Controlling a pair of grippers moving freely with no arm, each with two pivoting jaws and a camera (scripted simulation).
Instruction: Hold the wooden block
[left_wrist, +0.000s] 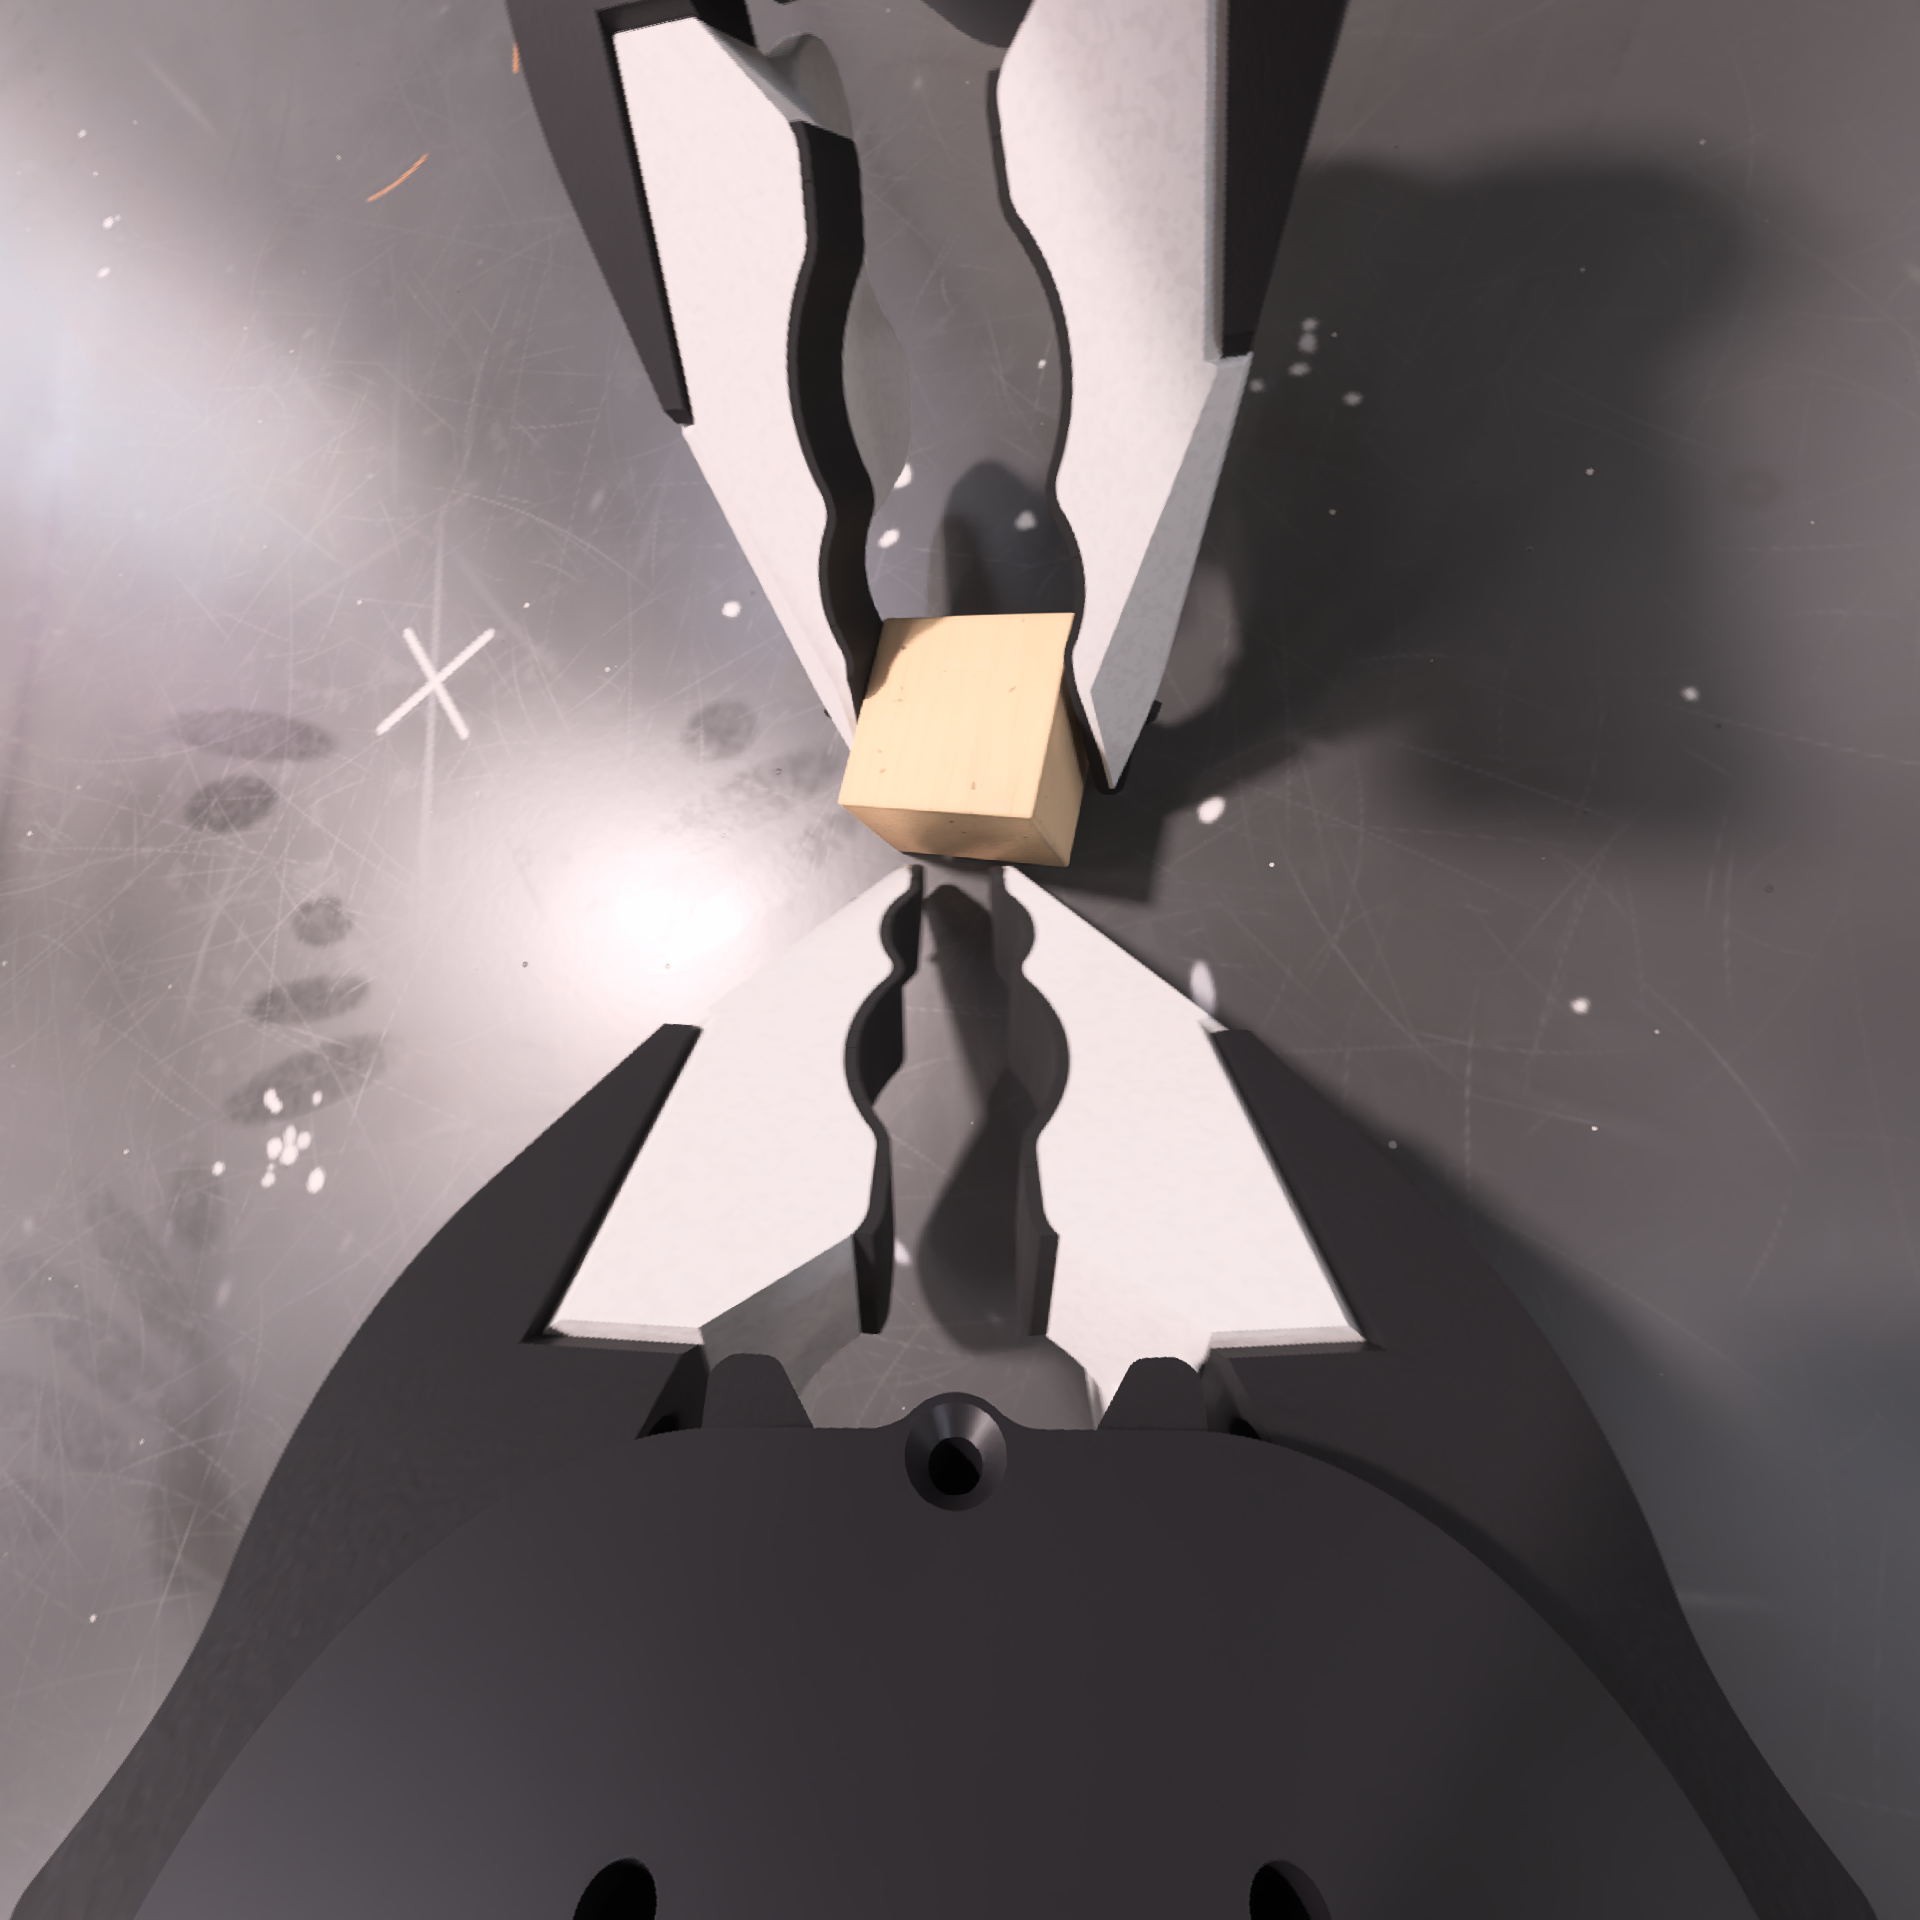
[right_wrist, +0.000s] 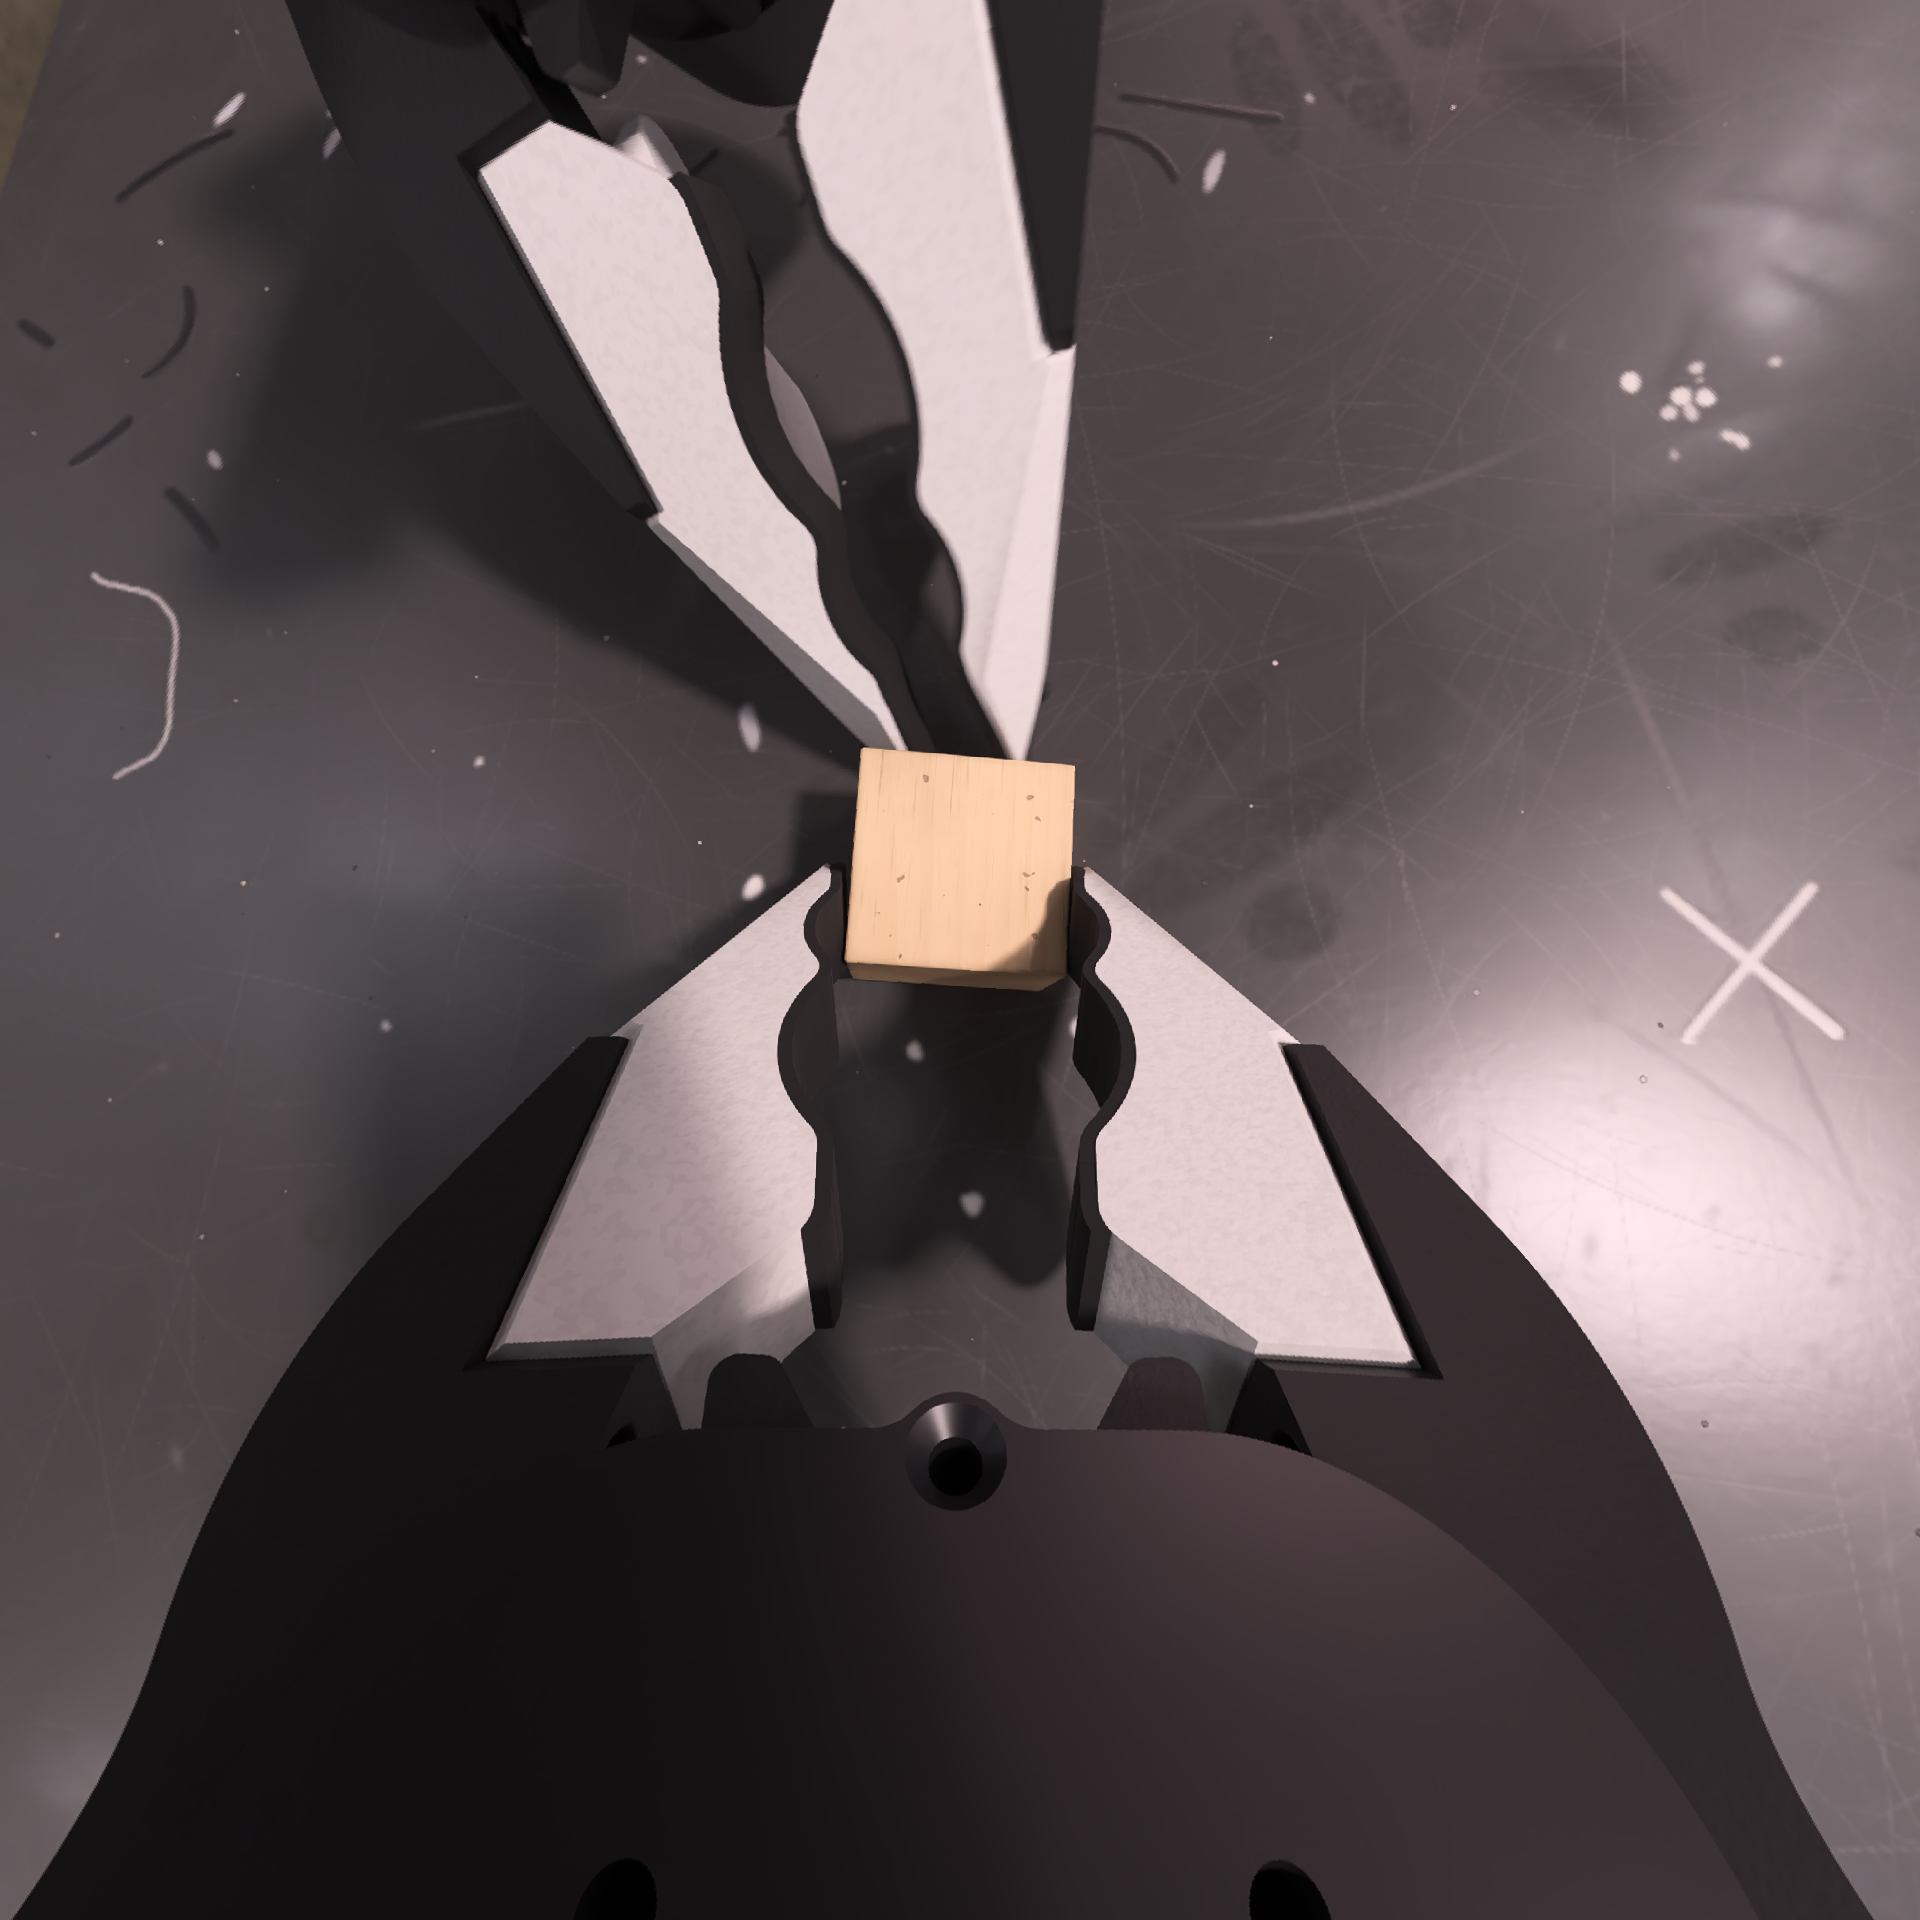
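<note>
A small pale wooden block (right_wrist: 961, 873) sits between the two fingertips of my right gripper (right_wrist: 956, 883), which is shut on its left and right faces just above the dark table. In the left wrist view the same block (left_wrist: 961, 738) is clamped by the right gripper (left_wrist: 977, 753), which reaches in from the top. My left gripper (left_wrist: 961, 878) has its fingers drawn close together with nothing between them. Its tips sit just short of the block's near face. In the right wrist view the left gripper (right_wrist: 987, 743) reaches in from the top, its tips at the block's far edge.
The surface is a dark, scratched, shiny tabletop (left_wrist: 1558, 935) with smudges and white specks. A white X mark (left_wrist: 434, 683) lies left of the block in the left wrist view. The X mark (right_wrist: 1756, 961) lies to the right in the right wrist view.
</note>
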